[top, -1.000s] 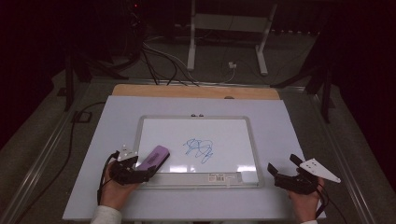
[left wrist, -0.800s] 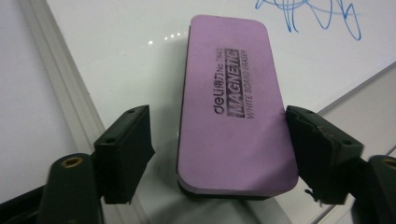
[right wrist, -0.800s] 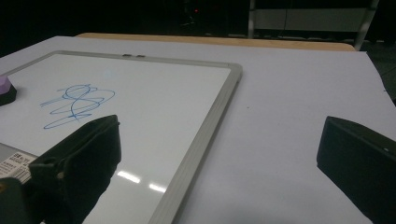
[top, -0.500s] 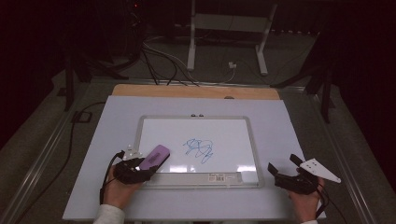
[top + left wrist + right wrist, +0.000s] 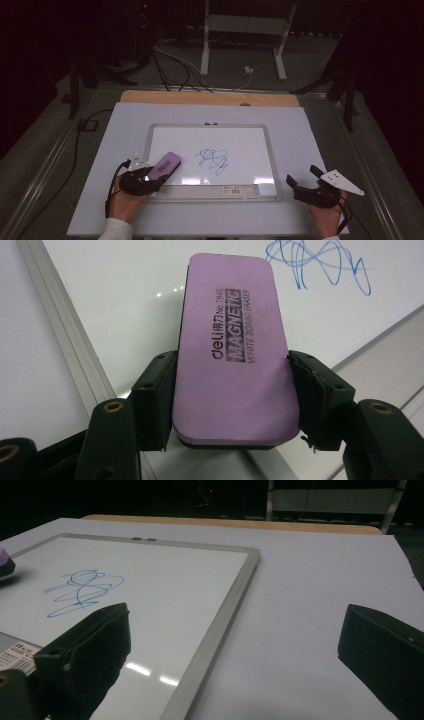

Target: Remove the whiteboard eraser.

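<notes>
A purple whiteboard eraser (image 5: 165, 165) (image 5: 232, 350) lies over the lower left corner of the whiteboard (image 5: 240, 145). My left gripper (image 5: 152, 177) (image 5: 232, 370) has just been closing, and its pads now press on the eraser's two long sides. A blue scribble (image 5: 213, 159) (image 5: 320, 262) (image 5: 82, 592) marks the board's middle, beyond the eraser. My right gripper (image 5: 301, 175) (image 5: 235, 625) rests on the white table cover just off the board's lower right corner. Its jaws stand wide apart with nothing between them. The eraser's tip (image 5: 4, 560) peeks in at the left of the right gripper view.
The whiteboard's grey frame (image 5: 225, 605) runs between the right gripper's jaws. A wooden strip (image 5: 210, 98) edges the table's far side. Beyond it, cables (image 5: 170, 65) and a metal stand (image 5: 240, 30) sit on the dark floor.
The left gripper's jaws have closed onto the eraser's sides. Both hands have stayed where they were.
</notes>
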Motion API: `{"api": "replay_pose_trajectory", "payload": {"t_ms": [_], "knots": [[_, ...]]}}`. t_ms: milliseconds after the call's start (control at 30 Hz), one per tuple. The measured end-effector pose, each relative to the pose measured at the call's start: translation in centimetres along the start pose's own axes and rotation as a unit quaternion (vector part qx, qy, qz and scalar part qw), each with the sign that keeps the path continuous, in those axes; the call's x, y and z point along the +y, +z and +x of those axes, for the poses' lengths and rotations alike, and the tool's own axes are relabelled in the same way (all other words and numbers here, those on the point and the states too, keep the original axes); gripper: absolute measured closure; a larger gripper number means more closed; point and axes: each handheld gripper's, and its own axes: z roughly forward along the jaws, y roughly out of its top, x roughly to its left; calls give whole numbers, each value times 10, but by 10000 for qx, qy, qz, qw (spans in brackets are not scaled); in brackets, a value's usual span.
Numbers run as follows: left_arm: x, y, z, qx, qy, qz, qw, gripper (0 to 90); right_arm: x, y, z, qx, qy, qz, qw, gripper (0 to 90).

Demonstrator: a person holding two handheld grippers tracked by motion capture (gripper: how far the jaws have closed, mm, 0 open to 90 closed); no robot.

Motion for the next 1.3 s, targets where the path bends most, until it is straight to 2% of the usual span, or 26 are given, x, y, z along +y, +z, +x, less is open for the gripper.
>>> {"api": "replay_pose_trajectory", "payload": {"t_ms": [533,1300], "knots": [[19,-1,-2,46,80,-239,9997,415,0,-1,0,-5,6,-22,10000,9],[44,25,-8,1,98,-354,9993,415,0,0,0,9,7,-9,10000,9]]}}
